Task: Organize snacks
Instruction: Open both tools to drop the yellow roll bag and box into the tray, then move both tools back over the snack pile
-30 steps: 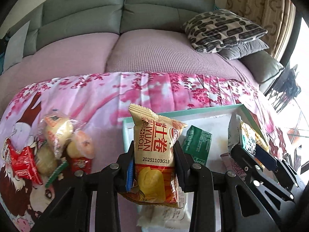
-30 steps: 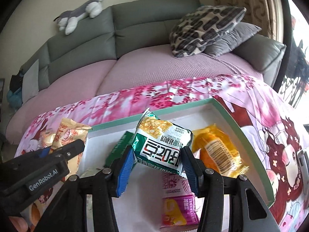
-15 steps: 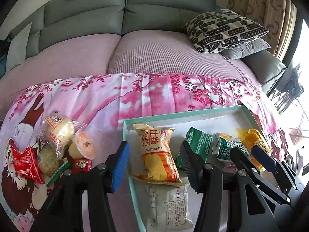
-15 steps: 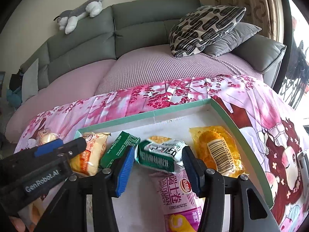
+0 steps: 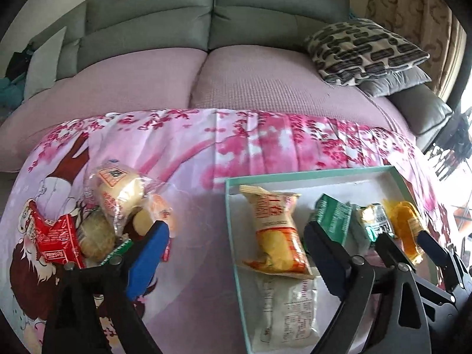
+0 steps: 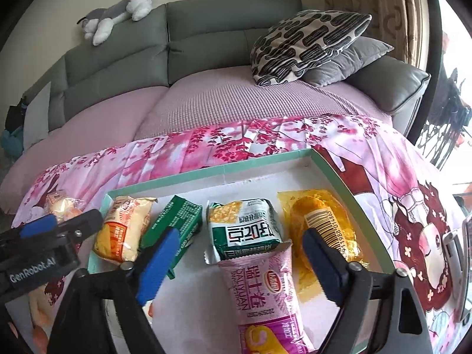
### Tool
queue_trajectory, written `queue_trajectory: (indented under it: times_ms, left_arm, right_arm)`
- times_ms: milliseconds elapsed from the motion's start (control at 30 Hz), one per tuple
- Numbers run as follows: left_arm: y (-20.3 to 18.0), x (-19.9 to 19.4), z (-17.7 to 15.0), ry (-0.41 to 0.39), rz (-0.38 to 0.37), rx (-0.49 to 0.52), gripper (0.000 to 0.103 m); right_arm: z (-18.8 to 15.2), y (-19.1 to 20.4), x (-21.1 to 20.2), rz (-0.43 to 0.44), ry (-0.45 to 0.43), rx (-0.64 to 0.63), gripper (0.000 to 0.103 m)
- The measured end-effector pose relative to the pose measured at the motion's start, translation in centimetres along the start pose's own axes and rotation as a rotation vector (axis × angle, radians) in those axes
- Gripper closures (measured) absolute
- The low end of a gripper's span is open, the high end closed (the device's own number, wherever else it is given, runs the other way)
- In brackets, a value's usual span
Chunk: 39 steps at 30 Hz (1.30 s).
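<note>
The left hand-held gripper [image 5: 236, 253] is seen with its jaws opening wide and nothing pressed between them; the orange roll [image 5: 275, 233] lies flat in the gap, inside the tray [image 5: 309, 172], free of both pads. The right hand-held gripper [image 6: 242, 253] is likewise opening and empty, with the green packet [image 6: 244, 227] lying loose between its fingers, its near edge resting on the pink roll [image 6: 265, 298].

These packs are judged light, soft and crinkly, with slick film that may slide under a loose hold (the contents probably crush easily). A pinch across the narrow width, near the middle, is judged the safest hold; the sealed ends would fold.

Left of the left hand-held gripper, on the desk's floral cloth [image 5: 206, 153], a pile of loose snacks [image 5: 118, 206] is shown still outside the tray, with a red sachet [image 5: 56, 239] at its far left. This pile is barely visible in the right view. Only the left view shows the white pack [image 5: 286, 309] at the tray's near left corner. The right view alone shows the yellow pack [image 6: 321, 224] with its barcode and the green carton [image 6: 177, 221] in full, both beside the right hand-held gripper's fingers.
</note>
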<state>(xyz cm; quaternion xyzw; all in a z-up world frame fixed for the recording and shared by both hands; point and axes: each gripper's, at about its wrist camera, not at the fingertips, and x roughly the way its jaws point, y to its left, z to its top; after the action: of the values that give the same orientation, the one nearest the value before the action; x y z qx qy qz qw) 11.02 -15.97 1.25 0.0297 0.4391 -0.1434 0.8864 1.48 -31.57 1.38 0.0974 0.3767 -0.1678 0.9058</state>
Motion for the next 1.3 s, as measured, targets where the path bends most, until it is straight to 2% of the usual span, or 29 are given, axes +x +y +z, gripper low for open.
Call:
queue_trajectory:
  times_ms: [133,367,767,1067,1300]
  left_arm:
    - [0.6,0.1,-0.1,-0.005,0.021,-0.016,0.004]
    - [1.1,0.2,-0.3,-0.008,0.052,-0.024,0.002]
    - [2.1,-0.5,-0.2,-0.043,0.042,-0.053,0.002]
    - [3.6,-1.6,0.0,-0.073,0.038,-0.094,0.002]
    - [5.0,-2.3,0.1,-0.09,0.063,-0.105,0.002]
  right_arm:
    - [-0.1,-0.2,0.2,-0.009,0.004,0.009,0.0]
    - [-0.1,-0.5,0.3,-0.035,0.002,0.017,0.0]
    - [-0.1,-0.2,0.0,-0.052,-0.001,0.002,0.0]
    - [0.1,0.8,-0.5,-0.053,-0.011,-0.015,0.0]
    - [0.2,2.0,-0.9,-0.037,-0.024,-0.024,0.0]
